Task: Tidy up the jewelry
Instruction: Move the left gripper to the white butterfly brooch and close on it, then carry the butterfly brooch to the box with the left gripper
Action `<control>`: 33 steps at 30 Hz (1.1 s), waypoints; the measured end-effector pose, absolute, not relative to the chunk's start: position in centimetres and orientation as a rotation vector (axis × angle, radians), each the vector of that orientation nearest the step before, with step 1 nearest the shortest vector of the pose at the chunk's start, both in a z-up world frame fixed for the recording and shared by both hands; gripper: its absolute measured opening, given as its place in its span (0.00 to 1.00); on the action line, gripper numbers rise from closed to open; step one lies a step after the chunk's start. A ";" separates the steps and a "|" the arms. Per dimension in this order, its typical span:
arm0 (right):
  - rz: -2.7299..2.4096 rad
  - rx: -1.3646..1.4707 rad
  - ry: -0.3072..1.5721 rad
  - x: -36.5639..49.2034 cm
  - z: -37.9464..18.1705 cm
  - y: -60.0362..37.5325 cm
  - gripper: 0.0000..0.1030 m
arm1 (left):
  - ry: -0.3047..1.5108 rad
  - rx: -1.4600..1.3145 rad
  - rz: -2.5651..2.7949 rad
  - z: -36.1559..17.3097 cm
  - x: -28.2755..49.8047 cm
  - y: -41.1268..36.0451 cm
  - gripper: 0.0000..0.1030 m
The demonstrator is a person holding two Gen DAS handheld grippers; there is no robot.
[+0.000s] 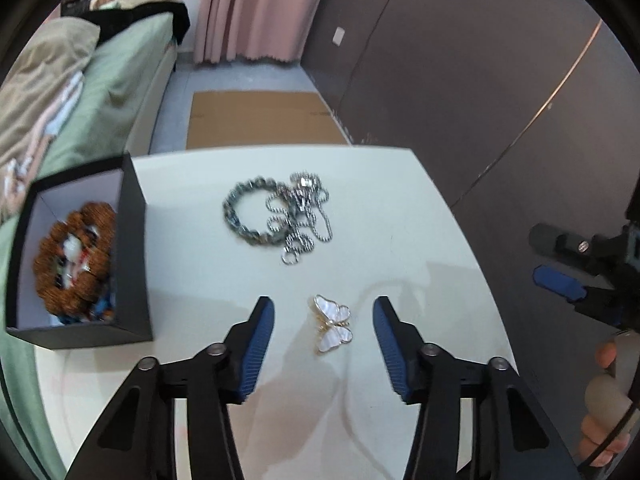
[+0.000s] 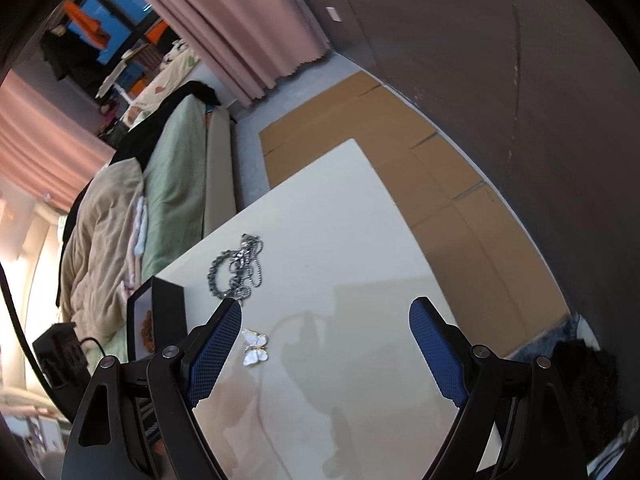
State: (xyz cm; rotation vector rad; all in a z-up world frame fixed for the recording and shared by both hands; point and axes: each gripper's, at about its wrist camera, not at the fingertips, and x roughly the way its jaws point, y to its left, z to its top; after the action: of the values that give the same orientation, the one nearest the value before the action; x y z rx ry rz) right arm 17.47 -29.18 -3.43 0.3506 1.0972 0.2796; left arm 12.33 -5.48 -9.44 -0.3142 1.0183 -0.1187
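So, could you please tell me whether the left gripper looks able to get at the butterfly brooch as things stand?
Probably yes: the butterfly brooch lies alone on the table, between the left gripper's open fingers, with nothing in the way.

Beaded jewellery (image 1: 74, 258) in black box (image 1: 134, 264) blurred (pieces indistinct), chain tangle (image 1: 300, 216) overlapping, links unclear

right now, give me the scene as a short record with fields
surface: white table
box: black box at table's left edge, brown bead bracelet inside
loose jewelry: silver chains piled mid-table
target: butterfly brooch lying between the left gripper fingers, untouched
right gripper: open, empty, brooch just outside its left finger
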 end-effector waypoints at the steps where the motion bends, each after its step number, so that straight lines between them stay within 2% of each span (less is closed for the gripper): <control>1: 0.269 0.350 1.089 17.5 -3.3 -29.4 0.84 | 1.028 -0.312 -0.118 -9.7 12.4 -5.6 0.47; 20: 0.276 0.338 1.098 18.1 -3.2 -29.4 0.84 | 1.085 -0.223 -0.086 -12.5 13.6 -8.2 0.32; 21: 0.272 0.336 1.099 18.1 -3.2 -29.4 0.84 | 1.080 -0.211 -0.087 -12.5 13.6 -8.3 0.30; 23: 0.270 0.336 1.101 18.2 -3.3 -29.4 0.84 | 1.079 -0.196 -0.087 -12.6 13.5 -8.5 0.17; 25: 0.269 0.335 1.099 18.1 -3.3 -29.3 0.84 | 1.077 -0.206 -0.099 -12.7 13.5 -8.5 0.16; 26: 0.270 0.335 1.099 18.2 -3.3 -29.3 0.84 | 1.071 -0.204 -0.099 -12.6 13.5 -8.5 0.12; 33: 0.278 0.326 1.109 18.6 -3.5 -28.6 0.84 | 1.037 -0.247 -0.100 -11.3 13.6 -6.6 0.11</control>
State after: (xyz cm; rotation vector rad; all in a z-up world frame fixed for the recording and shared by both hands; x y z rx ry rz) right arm 18.57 -28.62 -3.46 0.3262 1.1089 0.2783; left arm 13.61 -6.61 -11.31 -0.2471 1.0370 -0.1004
